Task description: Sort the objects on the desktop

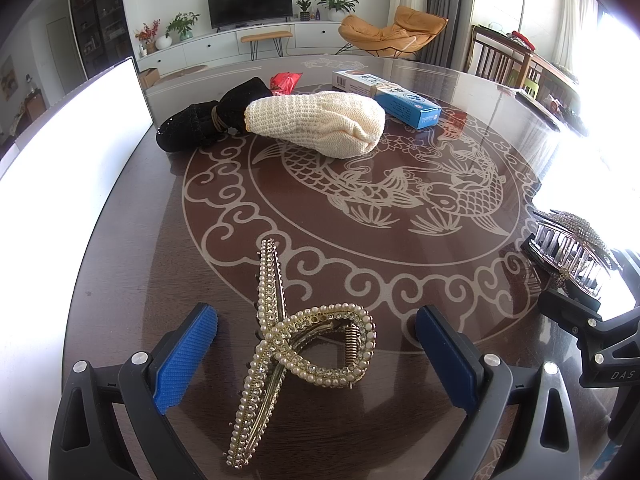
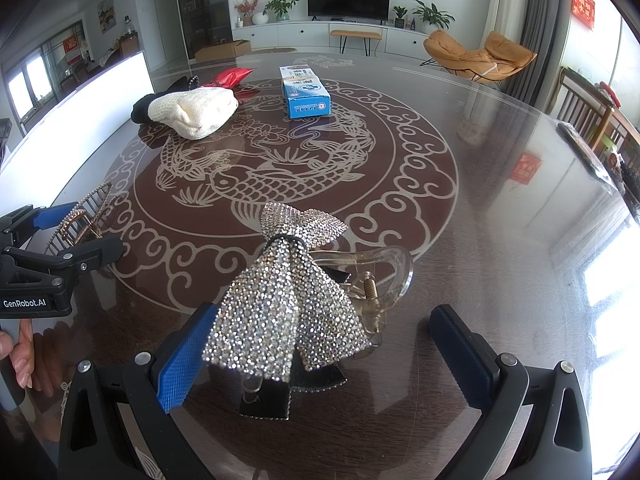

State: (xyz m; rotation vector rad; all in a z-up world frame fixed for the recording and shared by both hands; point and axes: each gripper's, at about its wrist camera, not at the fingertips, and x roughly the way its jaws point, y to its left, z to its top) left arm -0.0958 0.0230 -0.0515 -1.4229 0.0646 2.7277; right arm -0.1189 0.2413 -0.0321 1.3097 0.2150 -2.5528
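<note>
The round table (image 1: 132,240) has a bare middle; a cream sock (image 1: 316,122) and blue box (image 1: 400,100) lie far back. Left gripper (image 1: 316,356) is spread wide around the pearl clip (image 1: 280,344); right gripper (image 2: 320,360) wide around the glitter clip (image 2: 288,304).

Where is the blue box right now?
The blue box lies at the far side of the round table, right of the cream knitted hat. In the left wrist view it sits just behind that hat.
</note>
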